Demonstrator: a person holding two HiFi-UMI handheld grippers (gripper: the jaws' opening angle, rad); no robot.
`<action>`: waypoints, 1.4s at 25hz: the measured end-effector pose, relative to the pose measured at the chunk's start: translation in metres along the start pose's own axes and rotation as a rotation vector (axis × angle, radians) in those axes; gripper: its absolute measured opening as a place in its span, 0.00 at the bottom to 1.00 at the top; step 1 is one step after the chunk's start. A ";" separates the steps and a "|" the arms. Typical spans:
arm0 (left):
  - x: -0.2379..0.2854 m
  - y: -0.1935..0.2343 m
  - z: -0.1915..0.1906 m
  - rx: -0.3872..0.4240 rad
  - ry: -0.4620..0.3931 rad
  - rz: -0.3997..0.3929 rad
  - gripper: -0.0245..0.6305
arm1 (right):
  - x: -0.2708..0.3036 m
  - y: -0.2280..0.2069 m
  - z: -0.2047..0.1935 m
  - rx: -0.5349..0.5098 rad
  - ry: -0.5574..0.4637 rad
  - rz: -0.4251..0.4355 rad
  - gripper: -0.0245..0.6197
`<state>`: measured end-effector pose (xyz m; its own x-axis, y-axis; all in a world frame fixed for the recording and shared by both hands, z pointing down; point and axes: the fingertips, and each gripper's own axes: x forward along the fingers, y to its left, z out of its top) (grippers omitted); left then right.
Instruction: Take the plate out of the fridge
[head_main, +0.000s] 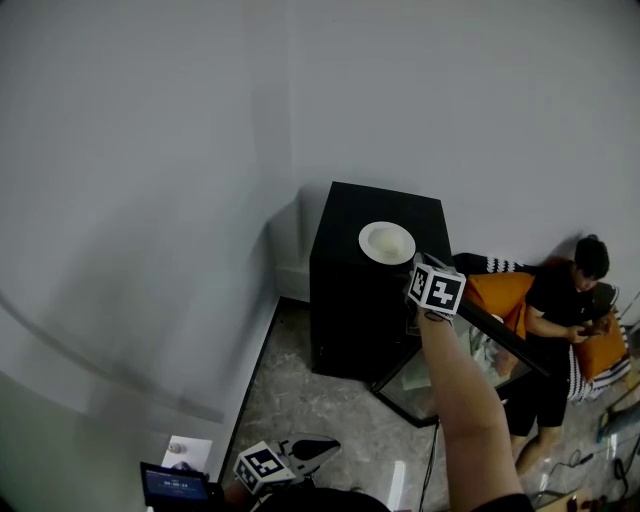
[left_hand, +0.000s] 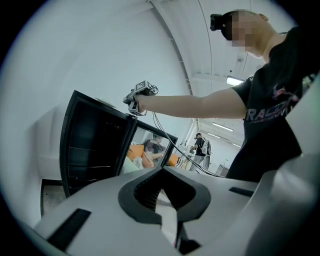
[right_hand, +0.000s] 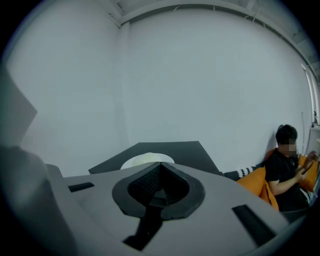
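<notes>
**A:** Where is the round white plate (head_main: 387, 242)?

**B:** It's out already, by the look of it. It lies flat on top of the black cabinet fridge (head_main: 345, 310), toward the front right of the lid. The fridge's glass door (head_main: 440, 375) hangs open below.

**A:** Which gripper is nearer?

**B:** The right gripper (head_main: 418, 268), by far. In its own view the plate sits straight ahead of the jaws and slightly to the left, with its near rim just beyond their tips. I can't tell whether they touch.

**A:** And the jaws?

**B:** They are closed together with nothing between them. The left gripper (head_main: 318, 448) is closed and empty too, and it is held low, well apart from the fridge.

**A:** Does the plate have a long axis?

**B:** None, since it's round. It lies level with the hollow up. I judge any new grip would have to come at the near rim edge-on, with the jaws opened first.
</notes>
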<state>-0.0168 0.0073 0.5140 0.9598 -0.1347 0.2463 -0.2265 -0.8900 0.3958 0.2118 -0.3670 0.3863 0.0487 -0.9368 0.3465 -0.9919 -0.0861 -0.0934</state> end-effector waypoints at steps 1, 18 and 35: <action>0.002 0.001 0.000 0.002 0.002 -0.002 0.05 | -0.002 0.002 -0.001 -0.017 -0.010 0.023 0.05; 0.020 -0.041 -0.004 0.043 0.011 -0.004 0.05 | -0.260 0.076 -0.163 0.118 0.002 0.741 0.05; 0.040 -0.116 -0.042 0.027 0.053 -0.008 0.05 | -0.417 0.084 -0.281 0.113 0.088 0.795 0.05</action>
<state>0.0412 0.1230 0.5153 0.9511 -0.1050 0.2905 -0.2139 -0.9023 0.3742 0.0753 0.1114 0.4960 -0.6802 -0.7027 0.2087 -0.7081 0.5564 -0.4347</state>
